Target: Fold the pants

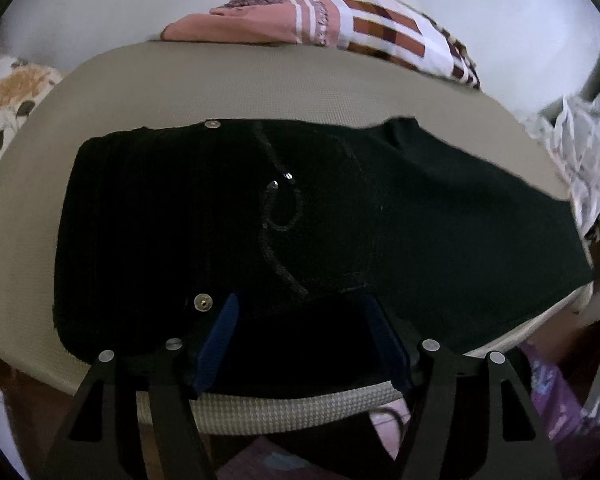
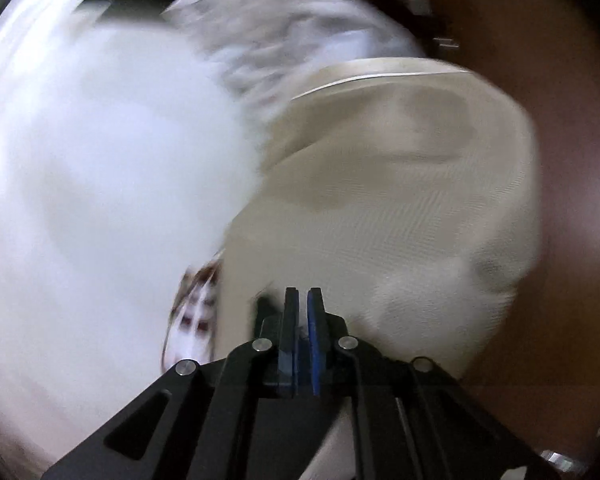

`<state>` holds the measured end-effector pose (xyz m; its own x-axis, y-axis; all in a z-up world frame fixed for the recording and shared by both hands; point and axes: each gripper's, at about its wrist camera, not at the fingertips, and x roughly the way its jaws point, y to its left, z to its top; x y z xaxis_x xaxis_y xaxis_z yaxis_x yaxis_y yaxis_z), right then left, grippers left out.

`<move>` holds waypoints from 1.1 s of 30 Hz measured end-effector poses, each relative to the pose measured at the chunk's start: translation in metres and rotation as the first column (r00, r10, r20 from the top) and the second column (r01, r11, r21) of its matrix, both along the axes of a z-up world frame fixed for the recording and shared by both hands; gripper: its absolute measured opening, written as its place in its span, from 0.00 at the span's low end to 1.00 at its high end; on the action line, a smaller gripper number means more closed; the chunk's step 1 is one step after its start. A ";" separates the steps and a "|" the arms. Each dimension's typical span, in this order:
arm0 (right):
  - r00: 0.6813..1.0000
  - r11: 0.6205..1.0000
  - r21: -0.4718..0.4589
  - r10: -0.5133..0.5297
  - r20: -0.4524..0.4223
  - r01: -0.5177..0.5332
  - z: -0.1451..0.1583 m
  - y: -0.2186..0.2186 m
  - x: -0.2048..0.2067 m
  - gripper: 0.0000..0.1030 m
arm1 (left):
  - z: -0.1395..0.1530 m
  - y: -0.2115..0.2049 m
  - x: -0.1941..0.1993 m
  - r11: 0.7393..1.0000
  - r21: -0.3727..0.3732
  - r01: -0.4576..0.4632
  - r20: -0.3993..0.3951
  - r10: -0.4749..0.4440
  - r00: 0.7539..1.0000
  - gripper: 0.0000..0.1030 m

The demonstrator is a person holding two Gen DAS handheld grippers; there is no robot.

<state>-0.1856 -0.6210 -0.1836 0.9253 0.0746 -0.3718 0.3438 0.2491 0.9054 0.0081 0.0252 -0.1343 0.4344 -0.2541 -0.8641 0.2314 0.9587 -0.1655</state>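
Observation:
Black pants (image 1: 284, 216) lie spread on a beige mat (image 1: 228, 80), waistband at the left with metal buttons (image 1: 202, 302), a leg running off to the right. My left gripper (image 1: 300, 312) is open, its blue-padded fingers (image 1: 220, 332) resting over the near edge of the pants. My right gripper (image 2: 303, 300) has its fingers nearly together; a small dark scrap shows just left of its tips, and I cannot tell whether it holds cloth. The right wrist view is motion-blurred and shows beige cloth (image 2: 380, 220) below the gripper.
A pink and brown checked cloth (image 1: 340, 28) lies beyond the mat's far edge. A floral pillow (image 1: 12, 100) is at the left, a white patterned cloth (image 1: 584, 160) at the right. A white blurred surface (image 2: 100, 200) and dark brown surface (image 2: 572, 200) flank the beige cloth.

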 end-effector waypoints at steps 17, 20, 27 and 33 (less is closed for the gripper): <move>0.784 0.702 0.441 0.621 0.005 -0.559 -0.064 0.235 0.109 0.39 | 0.003 0.036 -0.003 0.989 -0.111 -0.093 0.016 0.096 0.995 0.66; 0.802 0.730 0.416 0.597 -0.003 -0.542 -0.061 0.233 0.113 0.40 | 0.005 0.037 -0.002 0.987 -0.126 -0.100 0.019 0.103 0.995 0.66; 0.814 0.739 0.436 0.580 -0.023 -0.514 -0.066 0.246 0.121 0.40 | 0.006 0.033 -0.003 0.992 -0.100 -0.082 0.013 0.084 0.996 0.66; 0.802 0.773 0.347 0.590 -0.088 -0.531 -0.064 0.259 0.129 0.07 | 0.007 0.032 -0.005 0.992 -0.088 -0.089 0.008 0.090 0.996 0.66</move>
<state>-0.0569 -0.3623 -0.2473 0.6015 0.6899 -0.4028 0.3904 0.1860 0.9017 0.0032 0.0569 -0.1278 0.4691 -0.2885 -0.8347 0.1482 0.9575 -0.2476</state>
